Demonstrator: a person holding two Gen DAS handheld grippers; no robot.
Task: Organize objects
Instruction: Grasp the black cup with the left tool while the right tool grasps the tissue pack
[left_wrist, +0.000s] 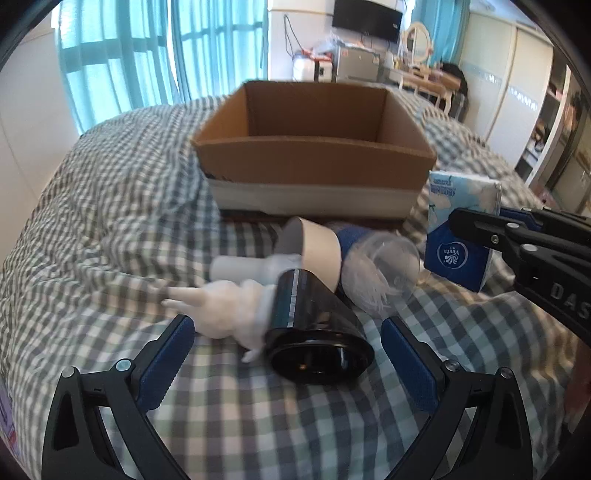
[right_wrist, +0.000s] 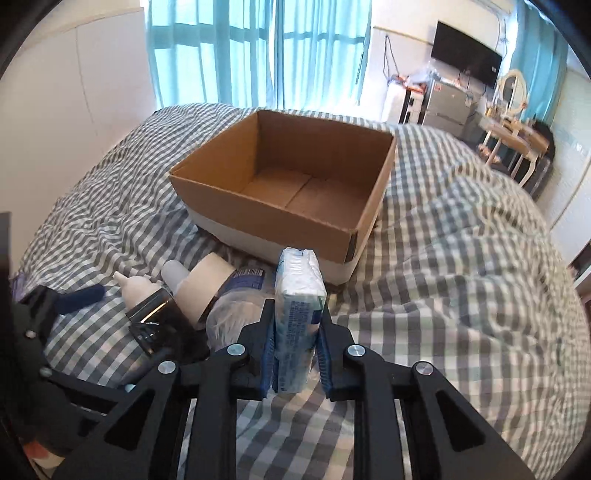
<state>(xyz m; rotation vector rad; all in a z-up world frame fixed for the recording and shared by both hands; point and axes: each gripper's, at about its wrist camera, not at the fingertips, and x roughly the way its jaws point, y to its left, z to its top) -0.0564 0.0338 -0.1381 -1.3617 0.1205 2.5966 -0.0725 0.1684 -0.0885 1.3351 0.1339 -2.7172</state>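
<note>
Right gripper (right_wrist: 297, 354) clamps tissue pack (right_wrist: 299, 314), just before cardboard box (right_wrist: 258, 206).

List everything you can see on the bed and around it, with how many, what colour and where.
cardboard box: one, brown with a white lower band, open and empty, middle of the bed.
tissue pack: one, blue and white, in front of the box, between the right claw's fingers.
black cup: one, glossy black, lying on its side ahead of the left claw.
beige tube: one, beige, lying behind the black cup.
clear plastic bottle: one, clear with a blue label, lying beside the tube.
white toy: one, white, left of the black cup.
bedcover: one, grey and white check.
left claw: open.
right claw: shut on the tissue pack.
</note>
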